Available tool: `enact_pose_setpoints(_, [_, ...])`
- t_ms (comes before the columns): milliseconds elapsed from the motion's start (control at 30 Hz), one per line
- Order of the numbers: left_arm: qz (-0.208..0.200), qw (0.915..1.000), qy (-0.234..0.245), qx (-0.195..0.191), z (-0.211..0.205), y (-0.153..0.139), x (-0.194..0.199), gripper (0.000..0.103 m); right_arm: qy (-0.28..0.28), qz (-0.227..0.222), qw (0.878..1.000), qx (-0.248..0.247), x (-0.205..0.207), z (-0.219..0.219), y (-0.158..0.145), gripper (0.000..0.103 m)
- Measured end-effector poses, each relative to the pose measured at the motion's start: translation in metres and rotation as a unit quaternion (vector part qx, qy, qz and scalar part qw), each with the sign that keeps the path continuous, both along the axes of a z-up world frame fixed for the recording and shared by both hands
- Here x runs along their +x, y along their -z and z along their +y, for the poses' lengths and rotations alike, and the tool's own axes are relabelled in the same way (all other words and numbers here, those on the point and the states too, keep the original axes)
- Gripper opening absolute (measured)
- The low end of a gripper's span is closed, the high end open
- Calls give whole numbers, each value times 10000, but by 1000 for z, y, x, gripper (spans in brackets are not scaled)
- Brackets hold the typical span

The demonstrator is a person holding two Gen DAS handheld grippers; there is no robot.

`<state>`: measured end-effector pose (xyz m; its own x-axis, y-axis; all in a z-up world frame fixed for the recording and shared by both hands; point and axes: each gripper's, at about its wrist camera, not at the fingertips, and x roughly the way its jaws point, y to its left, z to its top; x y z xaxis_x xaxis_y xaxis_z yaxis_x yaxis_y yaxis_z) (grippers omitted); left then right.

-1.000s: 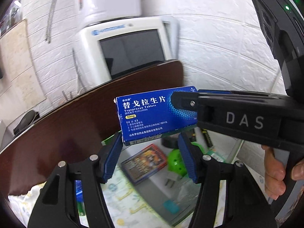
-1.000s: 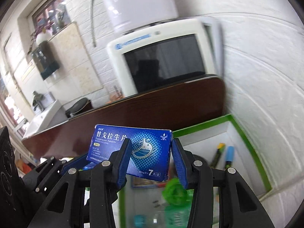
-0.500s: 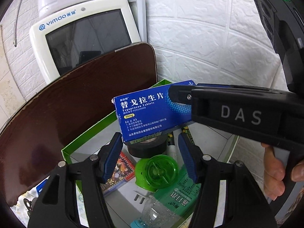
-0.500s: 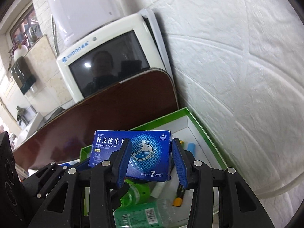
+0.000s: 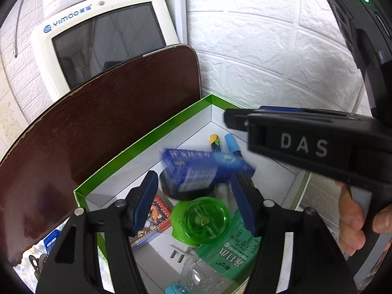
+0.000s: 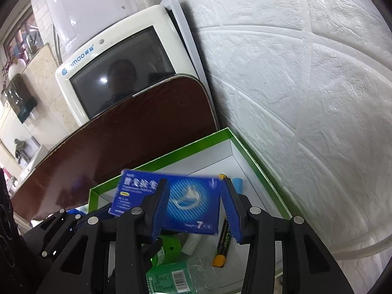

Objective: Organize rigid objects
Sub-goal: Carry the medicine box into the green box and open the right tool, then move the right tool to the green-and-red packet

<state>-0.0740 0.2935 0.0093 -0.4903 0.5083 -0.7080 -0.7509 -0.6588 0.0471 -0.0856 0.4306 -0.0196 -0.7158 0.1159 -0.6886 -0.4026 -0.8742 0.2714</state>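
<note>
**Blue box in the air over the green box**

The blue medicine box (image 5: 205,169), blurred, is free above the green-rimmed box (image 5: 147,134) at frame centre. The right gripper (image 6: 196,208) has its jaws apart, not pressing it. The left gripper (image 5: 196,205) has been opening its jaws, which hold nothing.

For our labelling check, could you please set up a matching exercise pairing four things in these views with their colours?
Things:
1. medicine box
2. round lid
3. board
4. wall

Colours:
A. dark brown
B. white
C. blue
D. translucent green

Pairs: 1-C, 2-D, 3-A, 4-B
</note>
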Motion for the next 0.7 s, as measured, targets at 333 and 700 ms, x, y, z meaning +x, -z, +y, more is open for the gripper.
enact_pose_setpoints(333, [102,9994,-302,116,-31,-10,5,65,72,40,9999,59,12,-9,-10,46])
enact_pose_setpoints(700, [225,9922,-1164,397,-112,-22,-3,68,-693,151,9974,140,0,-75,-25,46])
